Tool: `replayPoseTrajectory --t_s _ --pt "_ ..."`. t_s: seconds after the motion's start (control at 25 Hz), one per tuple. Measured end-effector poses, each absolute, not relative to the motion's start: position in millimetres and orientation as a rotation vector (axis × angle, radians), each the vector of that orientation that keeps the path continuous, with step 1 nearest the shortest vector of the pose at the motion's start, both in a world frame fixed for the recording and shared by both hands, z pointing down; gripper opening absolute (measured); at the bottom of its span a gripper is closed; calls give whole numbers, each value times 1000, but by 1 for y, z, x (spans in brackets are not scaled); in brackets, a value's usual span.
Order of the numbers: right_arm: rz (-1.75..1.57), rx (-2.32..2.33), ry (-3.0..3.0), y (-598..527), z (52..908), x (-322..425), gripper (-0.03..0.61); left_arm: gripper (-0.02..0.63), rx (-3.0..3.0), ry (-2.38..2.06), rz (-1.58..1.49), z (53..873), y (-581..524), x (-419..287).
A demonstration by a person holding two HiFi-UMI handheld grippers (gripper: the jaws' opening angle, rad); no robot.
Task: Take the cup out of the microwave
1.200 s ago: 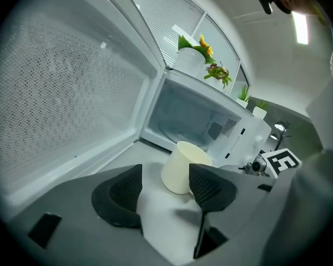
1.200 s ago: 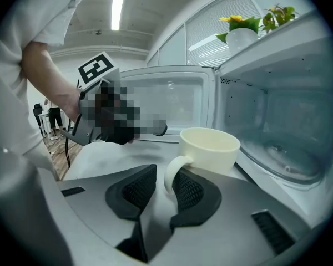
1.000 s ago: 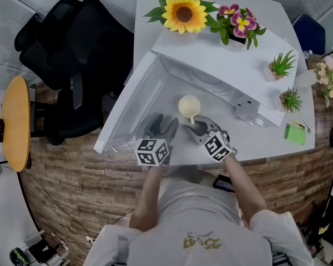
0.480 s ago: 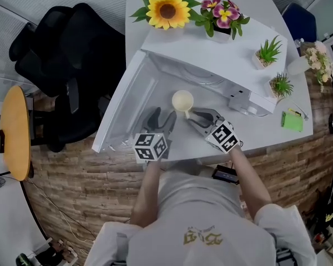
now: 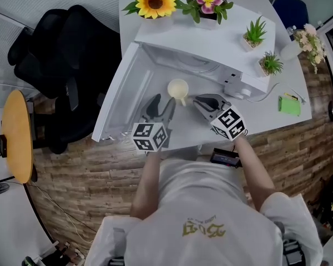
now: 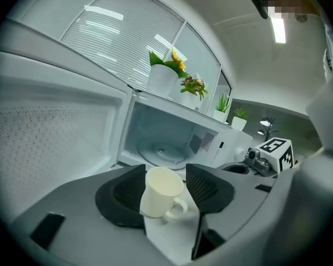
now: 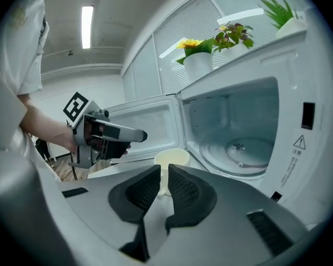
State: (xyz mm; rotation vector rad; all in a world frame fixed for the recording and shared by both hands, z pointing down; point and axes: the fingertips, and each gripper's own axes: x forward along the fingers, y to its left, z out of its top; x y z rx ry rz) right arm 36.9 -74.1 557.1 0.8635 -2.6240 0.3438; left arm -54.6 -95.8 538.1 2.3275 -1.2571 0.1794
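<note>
The cream cup [image 5: 177, 89] stands upright on the white table [image 5: 255, 123], just outside the open microwave [image 5: 211, 43], whose glass turntable [image 6: 161, 148] is bare. My left gripper [image 5: 162, 101] hovers just short of the cup with its jaws open. They have just been closing a little. In the left gripper view the cup [image 6: 161, 192] shows between them, and the pads do not press on it. My right gripper [image 5: 202, 100] hangs to the right of the cup's handle. Its jaws [image 7: 164, 173] have just been closing to a thin slit with nothing in it, and the cup [image 7: 172, 158] lies beyond the tips.
The microwave door [image 5: 122, 93] swings open to the left. On top stand a sunflower pot [image 5: 154, 1], a flower pot [image 5: 208, 1] and two small green plants [image 5: 254, 33]. A black office chair [image 5: 61, 65] and a round wooden stool [image 5: 16, 129] are at left. A green object [image 5: 289, 104] lies at right.
Both grippers have lifted and drawn back from the cup. The right gripper's tips were by the handle and now sit apart to its right, with the jaws narrower. The cup stays on the table.
</note>
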Motion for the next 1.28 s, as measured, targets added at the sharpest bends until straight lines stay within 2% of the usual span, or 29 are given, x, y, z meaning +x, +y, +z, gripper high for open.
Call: replayPoseTrajectory --t_s 0.24,0.48,1.08,1.16,1.28 --pt "353 982 -2695 -73 526 46 15 213 2382 -1274 125 512 -94 -50" --pt "319 1034 -2701 -71 507 53 13 195 2404 -1287 92 496 -92 -48" --pt "319 1071 -2746 -73 482 60 12 75 2407 -1396 66 478 -98 -62" --pt "314 1062 -2745 -72 483 60 12 15 2393 -1396 58 478 -99 -63" --pt "316 1062 -2740 -72 484 61 12 12 2377 -1393 58 480 -102 -64"
